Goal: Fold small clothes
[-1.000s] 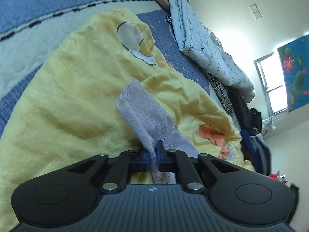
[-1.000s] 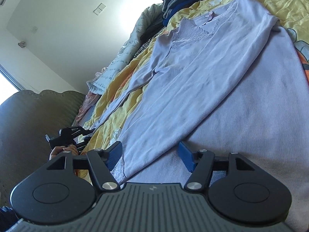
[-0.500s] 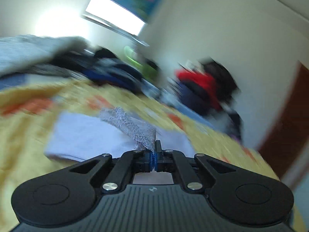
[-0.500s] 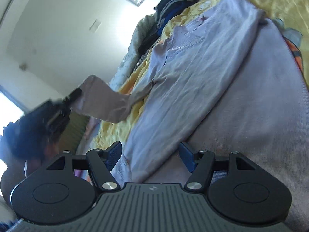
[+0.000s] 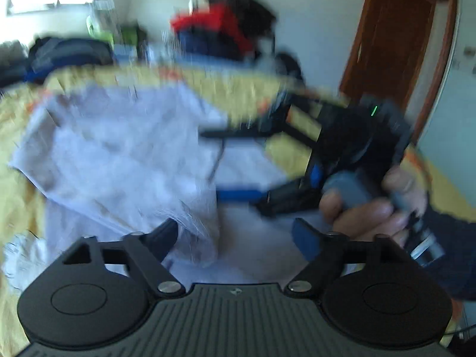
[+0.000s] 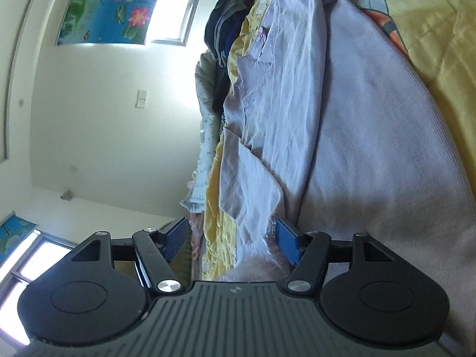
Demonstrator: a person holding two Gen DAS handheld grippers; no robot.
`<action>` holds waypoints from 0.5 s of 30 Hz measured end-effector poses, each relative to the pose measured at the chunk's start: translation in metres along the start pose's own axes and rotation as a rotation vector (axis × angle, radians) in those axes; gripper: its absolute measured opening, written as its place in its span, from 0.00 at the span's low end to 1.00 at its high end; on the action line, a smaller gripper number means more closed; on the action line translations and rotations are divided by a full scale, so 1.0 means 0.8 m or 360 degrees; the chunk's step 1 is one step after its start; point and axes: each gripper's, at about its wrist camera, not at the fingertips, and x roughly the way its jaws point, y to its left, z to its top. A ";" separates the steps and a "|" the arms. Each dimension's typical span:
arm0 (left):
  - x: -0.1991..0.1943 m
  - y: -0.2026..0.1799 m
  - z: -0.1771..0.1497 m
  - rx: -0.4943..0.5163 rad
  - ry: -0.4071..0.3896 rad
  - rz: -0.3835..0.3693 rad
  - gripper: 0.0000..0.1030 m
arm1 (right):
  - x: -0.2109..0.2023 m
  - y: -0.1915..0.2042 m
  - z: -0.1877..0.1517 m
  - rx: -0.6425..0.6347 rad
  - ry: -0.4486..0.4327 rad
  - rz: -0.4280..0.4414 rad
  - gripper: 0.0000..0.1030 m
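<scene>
- Bedroom, yellow bedspread (image 6: 440, 68) under lilac top (image 6: 357, 136)
- left gripper (image 5: 235, 235) jaws opening, sleeve slipping free after fold-in
- right gripper (image 6: 233, 241) wide, hem between, unpinched
- next, likely: pinch hem, fold up

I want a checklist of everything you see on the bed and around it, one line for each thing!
Surface: yellow cartoon-print bed cover, wrinkled.
Job's things: pale lilac long-sleeved top spread on the cover, its sleeve folded over the body.
Clutter: dark clothes pile and a light printed quilt at the bed's far edge; red and black pile, blurred.
Grippers: left tongs opening, with a fold of the top against one pad and nothing pinched; right tongs open, with the top's edge between the pads, held by a hand.
Cables: nothing seen.
Surroundings: lotus picture, window, wall switch, brown wooden door.
</scene>
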 end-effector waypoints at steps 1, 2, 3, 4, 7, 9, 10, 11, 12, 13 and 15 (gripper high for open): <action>-0.006 -0.001 -0.001 0.0003 -0.0018 -0.0020 0.83 | 0.002 0.004 0.000 -0.0021 0.0020 -0.0023 0.69; -0.011 -0.002 0.001 -0.0002 -0.0013 -0.0042 0.83 | 0.003 0.009 -0.002 -0.0043 0.0037 -0.0046 0.69; -0.015 -0.003 0.001 -0.0012 -0.0025 -0.0046 0.83 | 0.004 0.012 -0.004 -0.0061 0.0052 -0.0069 0.69; -0.019 -0.002 -0.001 -0.0025 -0.0054 -0.0031 0.83 | 0.005 0.015 -0.006 -0.0080 0.0071 -0.0091 0.70; -0.012 0.009 -0.002 -0.0121 -0.0018 -0.0038 0.83 | 0.005 0.023 -0.013 -0.0142 0.0098 -0.0141 0.72; -0.001 0.022 0.001 -0.0222 0.0014 -0.0043 0.83 | 0.004 0.023 -0.017 -0.0147 0.0091 -0.0142 0.73; 0.003 0.026 0.002 -0.0250 0.0023 -0.0025 0.83 | 0.004 0.022 -0.017 -0.0141 0.0084 -0.0142 0.73; 0.005 0.028 0.003 -0.0276 0.0030 -0.0018 0.83 | 0.003 0.022 -0.017 -0.0131 0.0079 -0.0143 0.73; 0.007 0.031 0.003 -0.0305 0.0043 -0.0015 0.83 | 0.002 0.022 -0.017 -0.0119 0.0073 -0.0144 0.73; 0.011 0.035 0.005 -0.0350 0.0064 0.0004 0.83 | 0.002 0.021 -0.017 -0.0110 0.0071 -0.0140 0.73; 0.010 0.043 0.002 -0.0446 0.0076 0.0002 0.83 | 0.000 0.019 -0.017 -0.0108 0.0067 -0.0137 0.73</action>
